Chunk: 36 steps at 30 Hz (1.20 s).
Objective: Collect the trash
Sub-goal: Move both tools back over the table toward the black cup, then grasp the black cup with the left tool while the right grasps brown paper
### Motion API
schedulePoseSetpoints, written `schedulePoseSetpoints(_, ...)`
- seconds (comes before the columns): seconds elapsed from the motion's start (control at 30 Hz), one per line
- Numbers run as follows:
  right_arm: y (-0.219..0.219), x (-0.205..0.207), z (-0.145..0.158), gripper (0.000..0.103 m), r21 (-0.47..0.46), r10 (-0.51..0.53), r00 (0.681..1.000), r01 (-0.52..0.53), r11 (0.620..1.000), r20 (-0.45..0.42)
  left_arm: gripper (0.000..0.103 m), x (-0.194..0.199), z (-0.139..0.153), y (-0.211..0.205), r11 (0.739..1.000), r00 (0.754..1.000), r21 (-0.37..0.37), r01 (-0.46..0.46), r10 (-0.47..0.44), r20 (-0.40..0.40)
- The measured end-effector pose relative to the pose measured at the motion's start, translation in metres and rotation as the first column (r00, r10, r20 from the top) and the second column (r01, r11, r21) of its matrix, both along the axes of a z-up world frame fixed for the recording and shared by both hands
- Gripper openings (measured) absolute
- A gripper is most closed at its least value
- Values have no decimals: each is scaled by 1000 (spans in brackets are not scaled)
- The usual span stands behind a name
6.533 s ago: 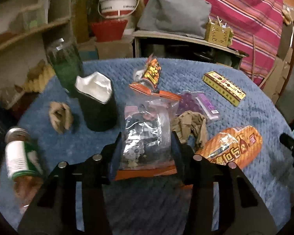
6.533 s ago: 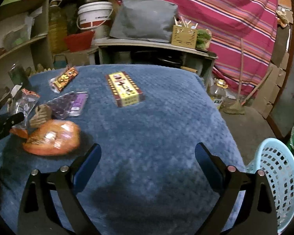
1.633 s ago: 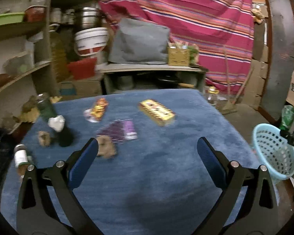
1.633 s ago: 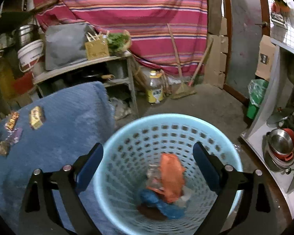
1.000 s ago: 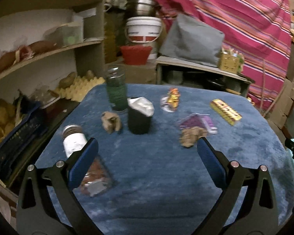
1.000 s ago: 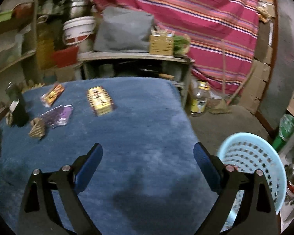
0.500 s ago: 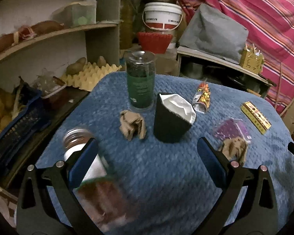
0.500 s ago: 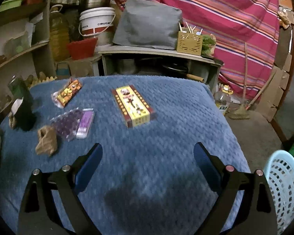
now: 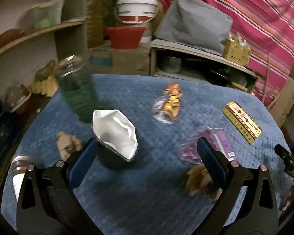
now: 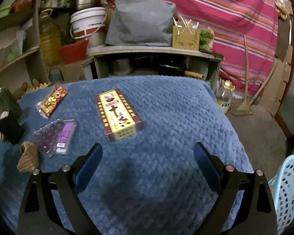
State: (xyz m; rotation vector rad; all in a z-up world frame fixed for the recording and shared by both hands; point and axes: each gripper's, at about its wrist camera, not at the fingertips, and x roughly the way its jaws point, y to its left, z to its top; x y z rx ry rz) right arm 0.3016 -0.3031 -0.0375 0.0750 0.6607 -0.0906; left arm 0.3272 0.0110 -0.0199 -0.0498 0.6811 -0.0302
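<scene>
Since the frame half a second earlier, the left gripper [image 9: 145, 154] has been brought lower and closer over the blue-covered desk [image 9: 147, 199]; the right gripper [image 10: 148, 156] has likewise been advanced toward the desk, and the yellow box [image 10: 118, 115] is seen larger. Against the oldest frames, the clear packet and the orange wrapper are no longer on the desk.

Both grippers are observed with jaws spread wide and nothing held between them.

Outward from the left gripper: a black pouch with white lining [image 9: 115, 137] stands just ahead of the left finger, partly within the gap. A crumpled brown paper [image 9: 68, 146] lies just beside it to the left. A second brown wad [image 9: 198, 180] lies by the right finger, with a purple blister pack [image 9: 207, 145] just beyond it. Farther out, an orange snack wrapper [image 9: 169, 102] and the yellow box are noted. A green jar [image 9: 76, 90] and a labelled jar [image 9: 19, 168] stand at the left edge; whether they count as trash cannot be told.

Outward from the right gripper: bare cloth lies between the fingers, the yellow box ahead. The light-blue basket [image 10: 288, 192] stands on the floor off the desk's right edge; its contents are not visible now.

Assessment: collection is judged partly done. At least five loose items remain on the desk, and none is in hand.
</scene>
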Motion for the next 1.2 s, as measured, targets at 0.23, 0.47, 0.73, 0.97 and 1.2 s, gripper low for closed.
schedulePoseSetpoints(0.23, -14, 4, -7, 92, 61, -9, 1000, 9, 998, -12, 97, 9, 6, -29, 994, 995, -37, 104, -104, 4)
schedulePoseSetpoints(0.47, -18, 10, -14, 92, 87, 2, 999, 2, 996, -41, 97, 32, -7, -46, 987, 988, -74, 141, -145, -56)
schedulePoseSetpoints(0.73, -22, 12, -16, 92, 99, -3, 999, 7, 995, -46, 97, 30, 14, -57, 995, 997, 52, 83, -83, 7)
schedulePoseSetpoints(0.97, -11, 14, -10, 92, 49, 22, 999, -21, 999, -31, 97, 44, 3, -23, 990, 991, 87, -114, 119, -54)
schedulePoseSetpoints(1.2, -11, 15, -8, 92, 50, 33, 999, -32, 998, -25, 97, 72, -21, -26, 970, 968, 127, -207, 222, -118)
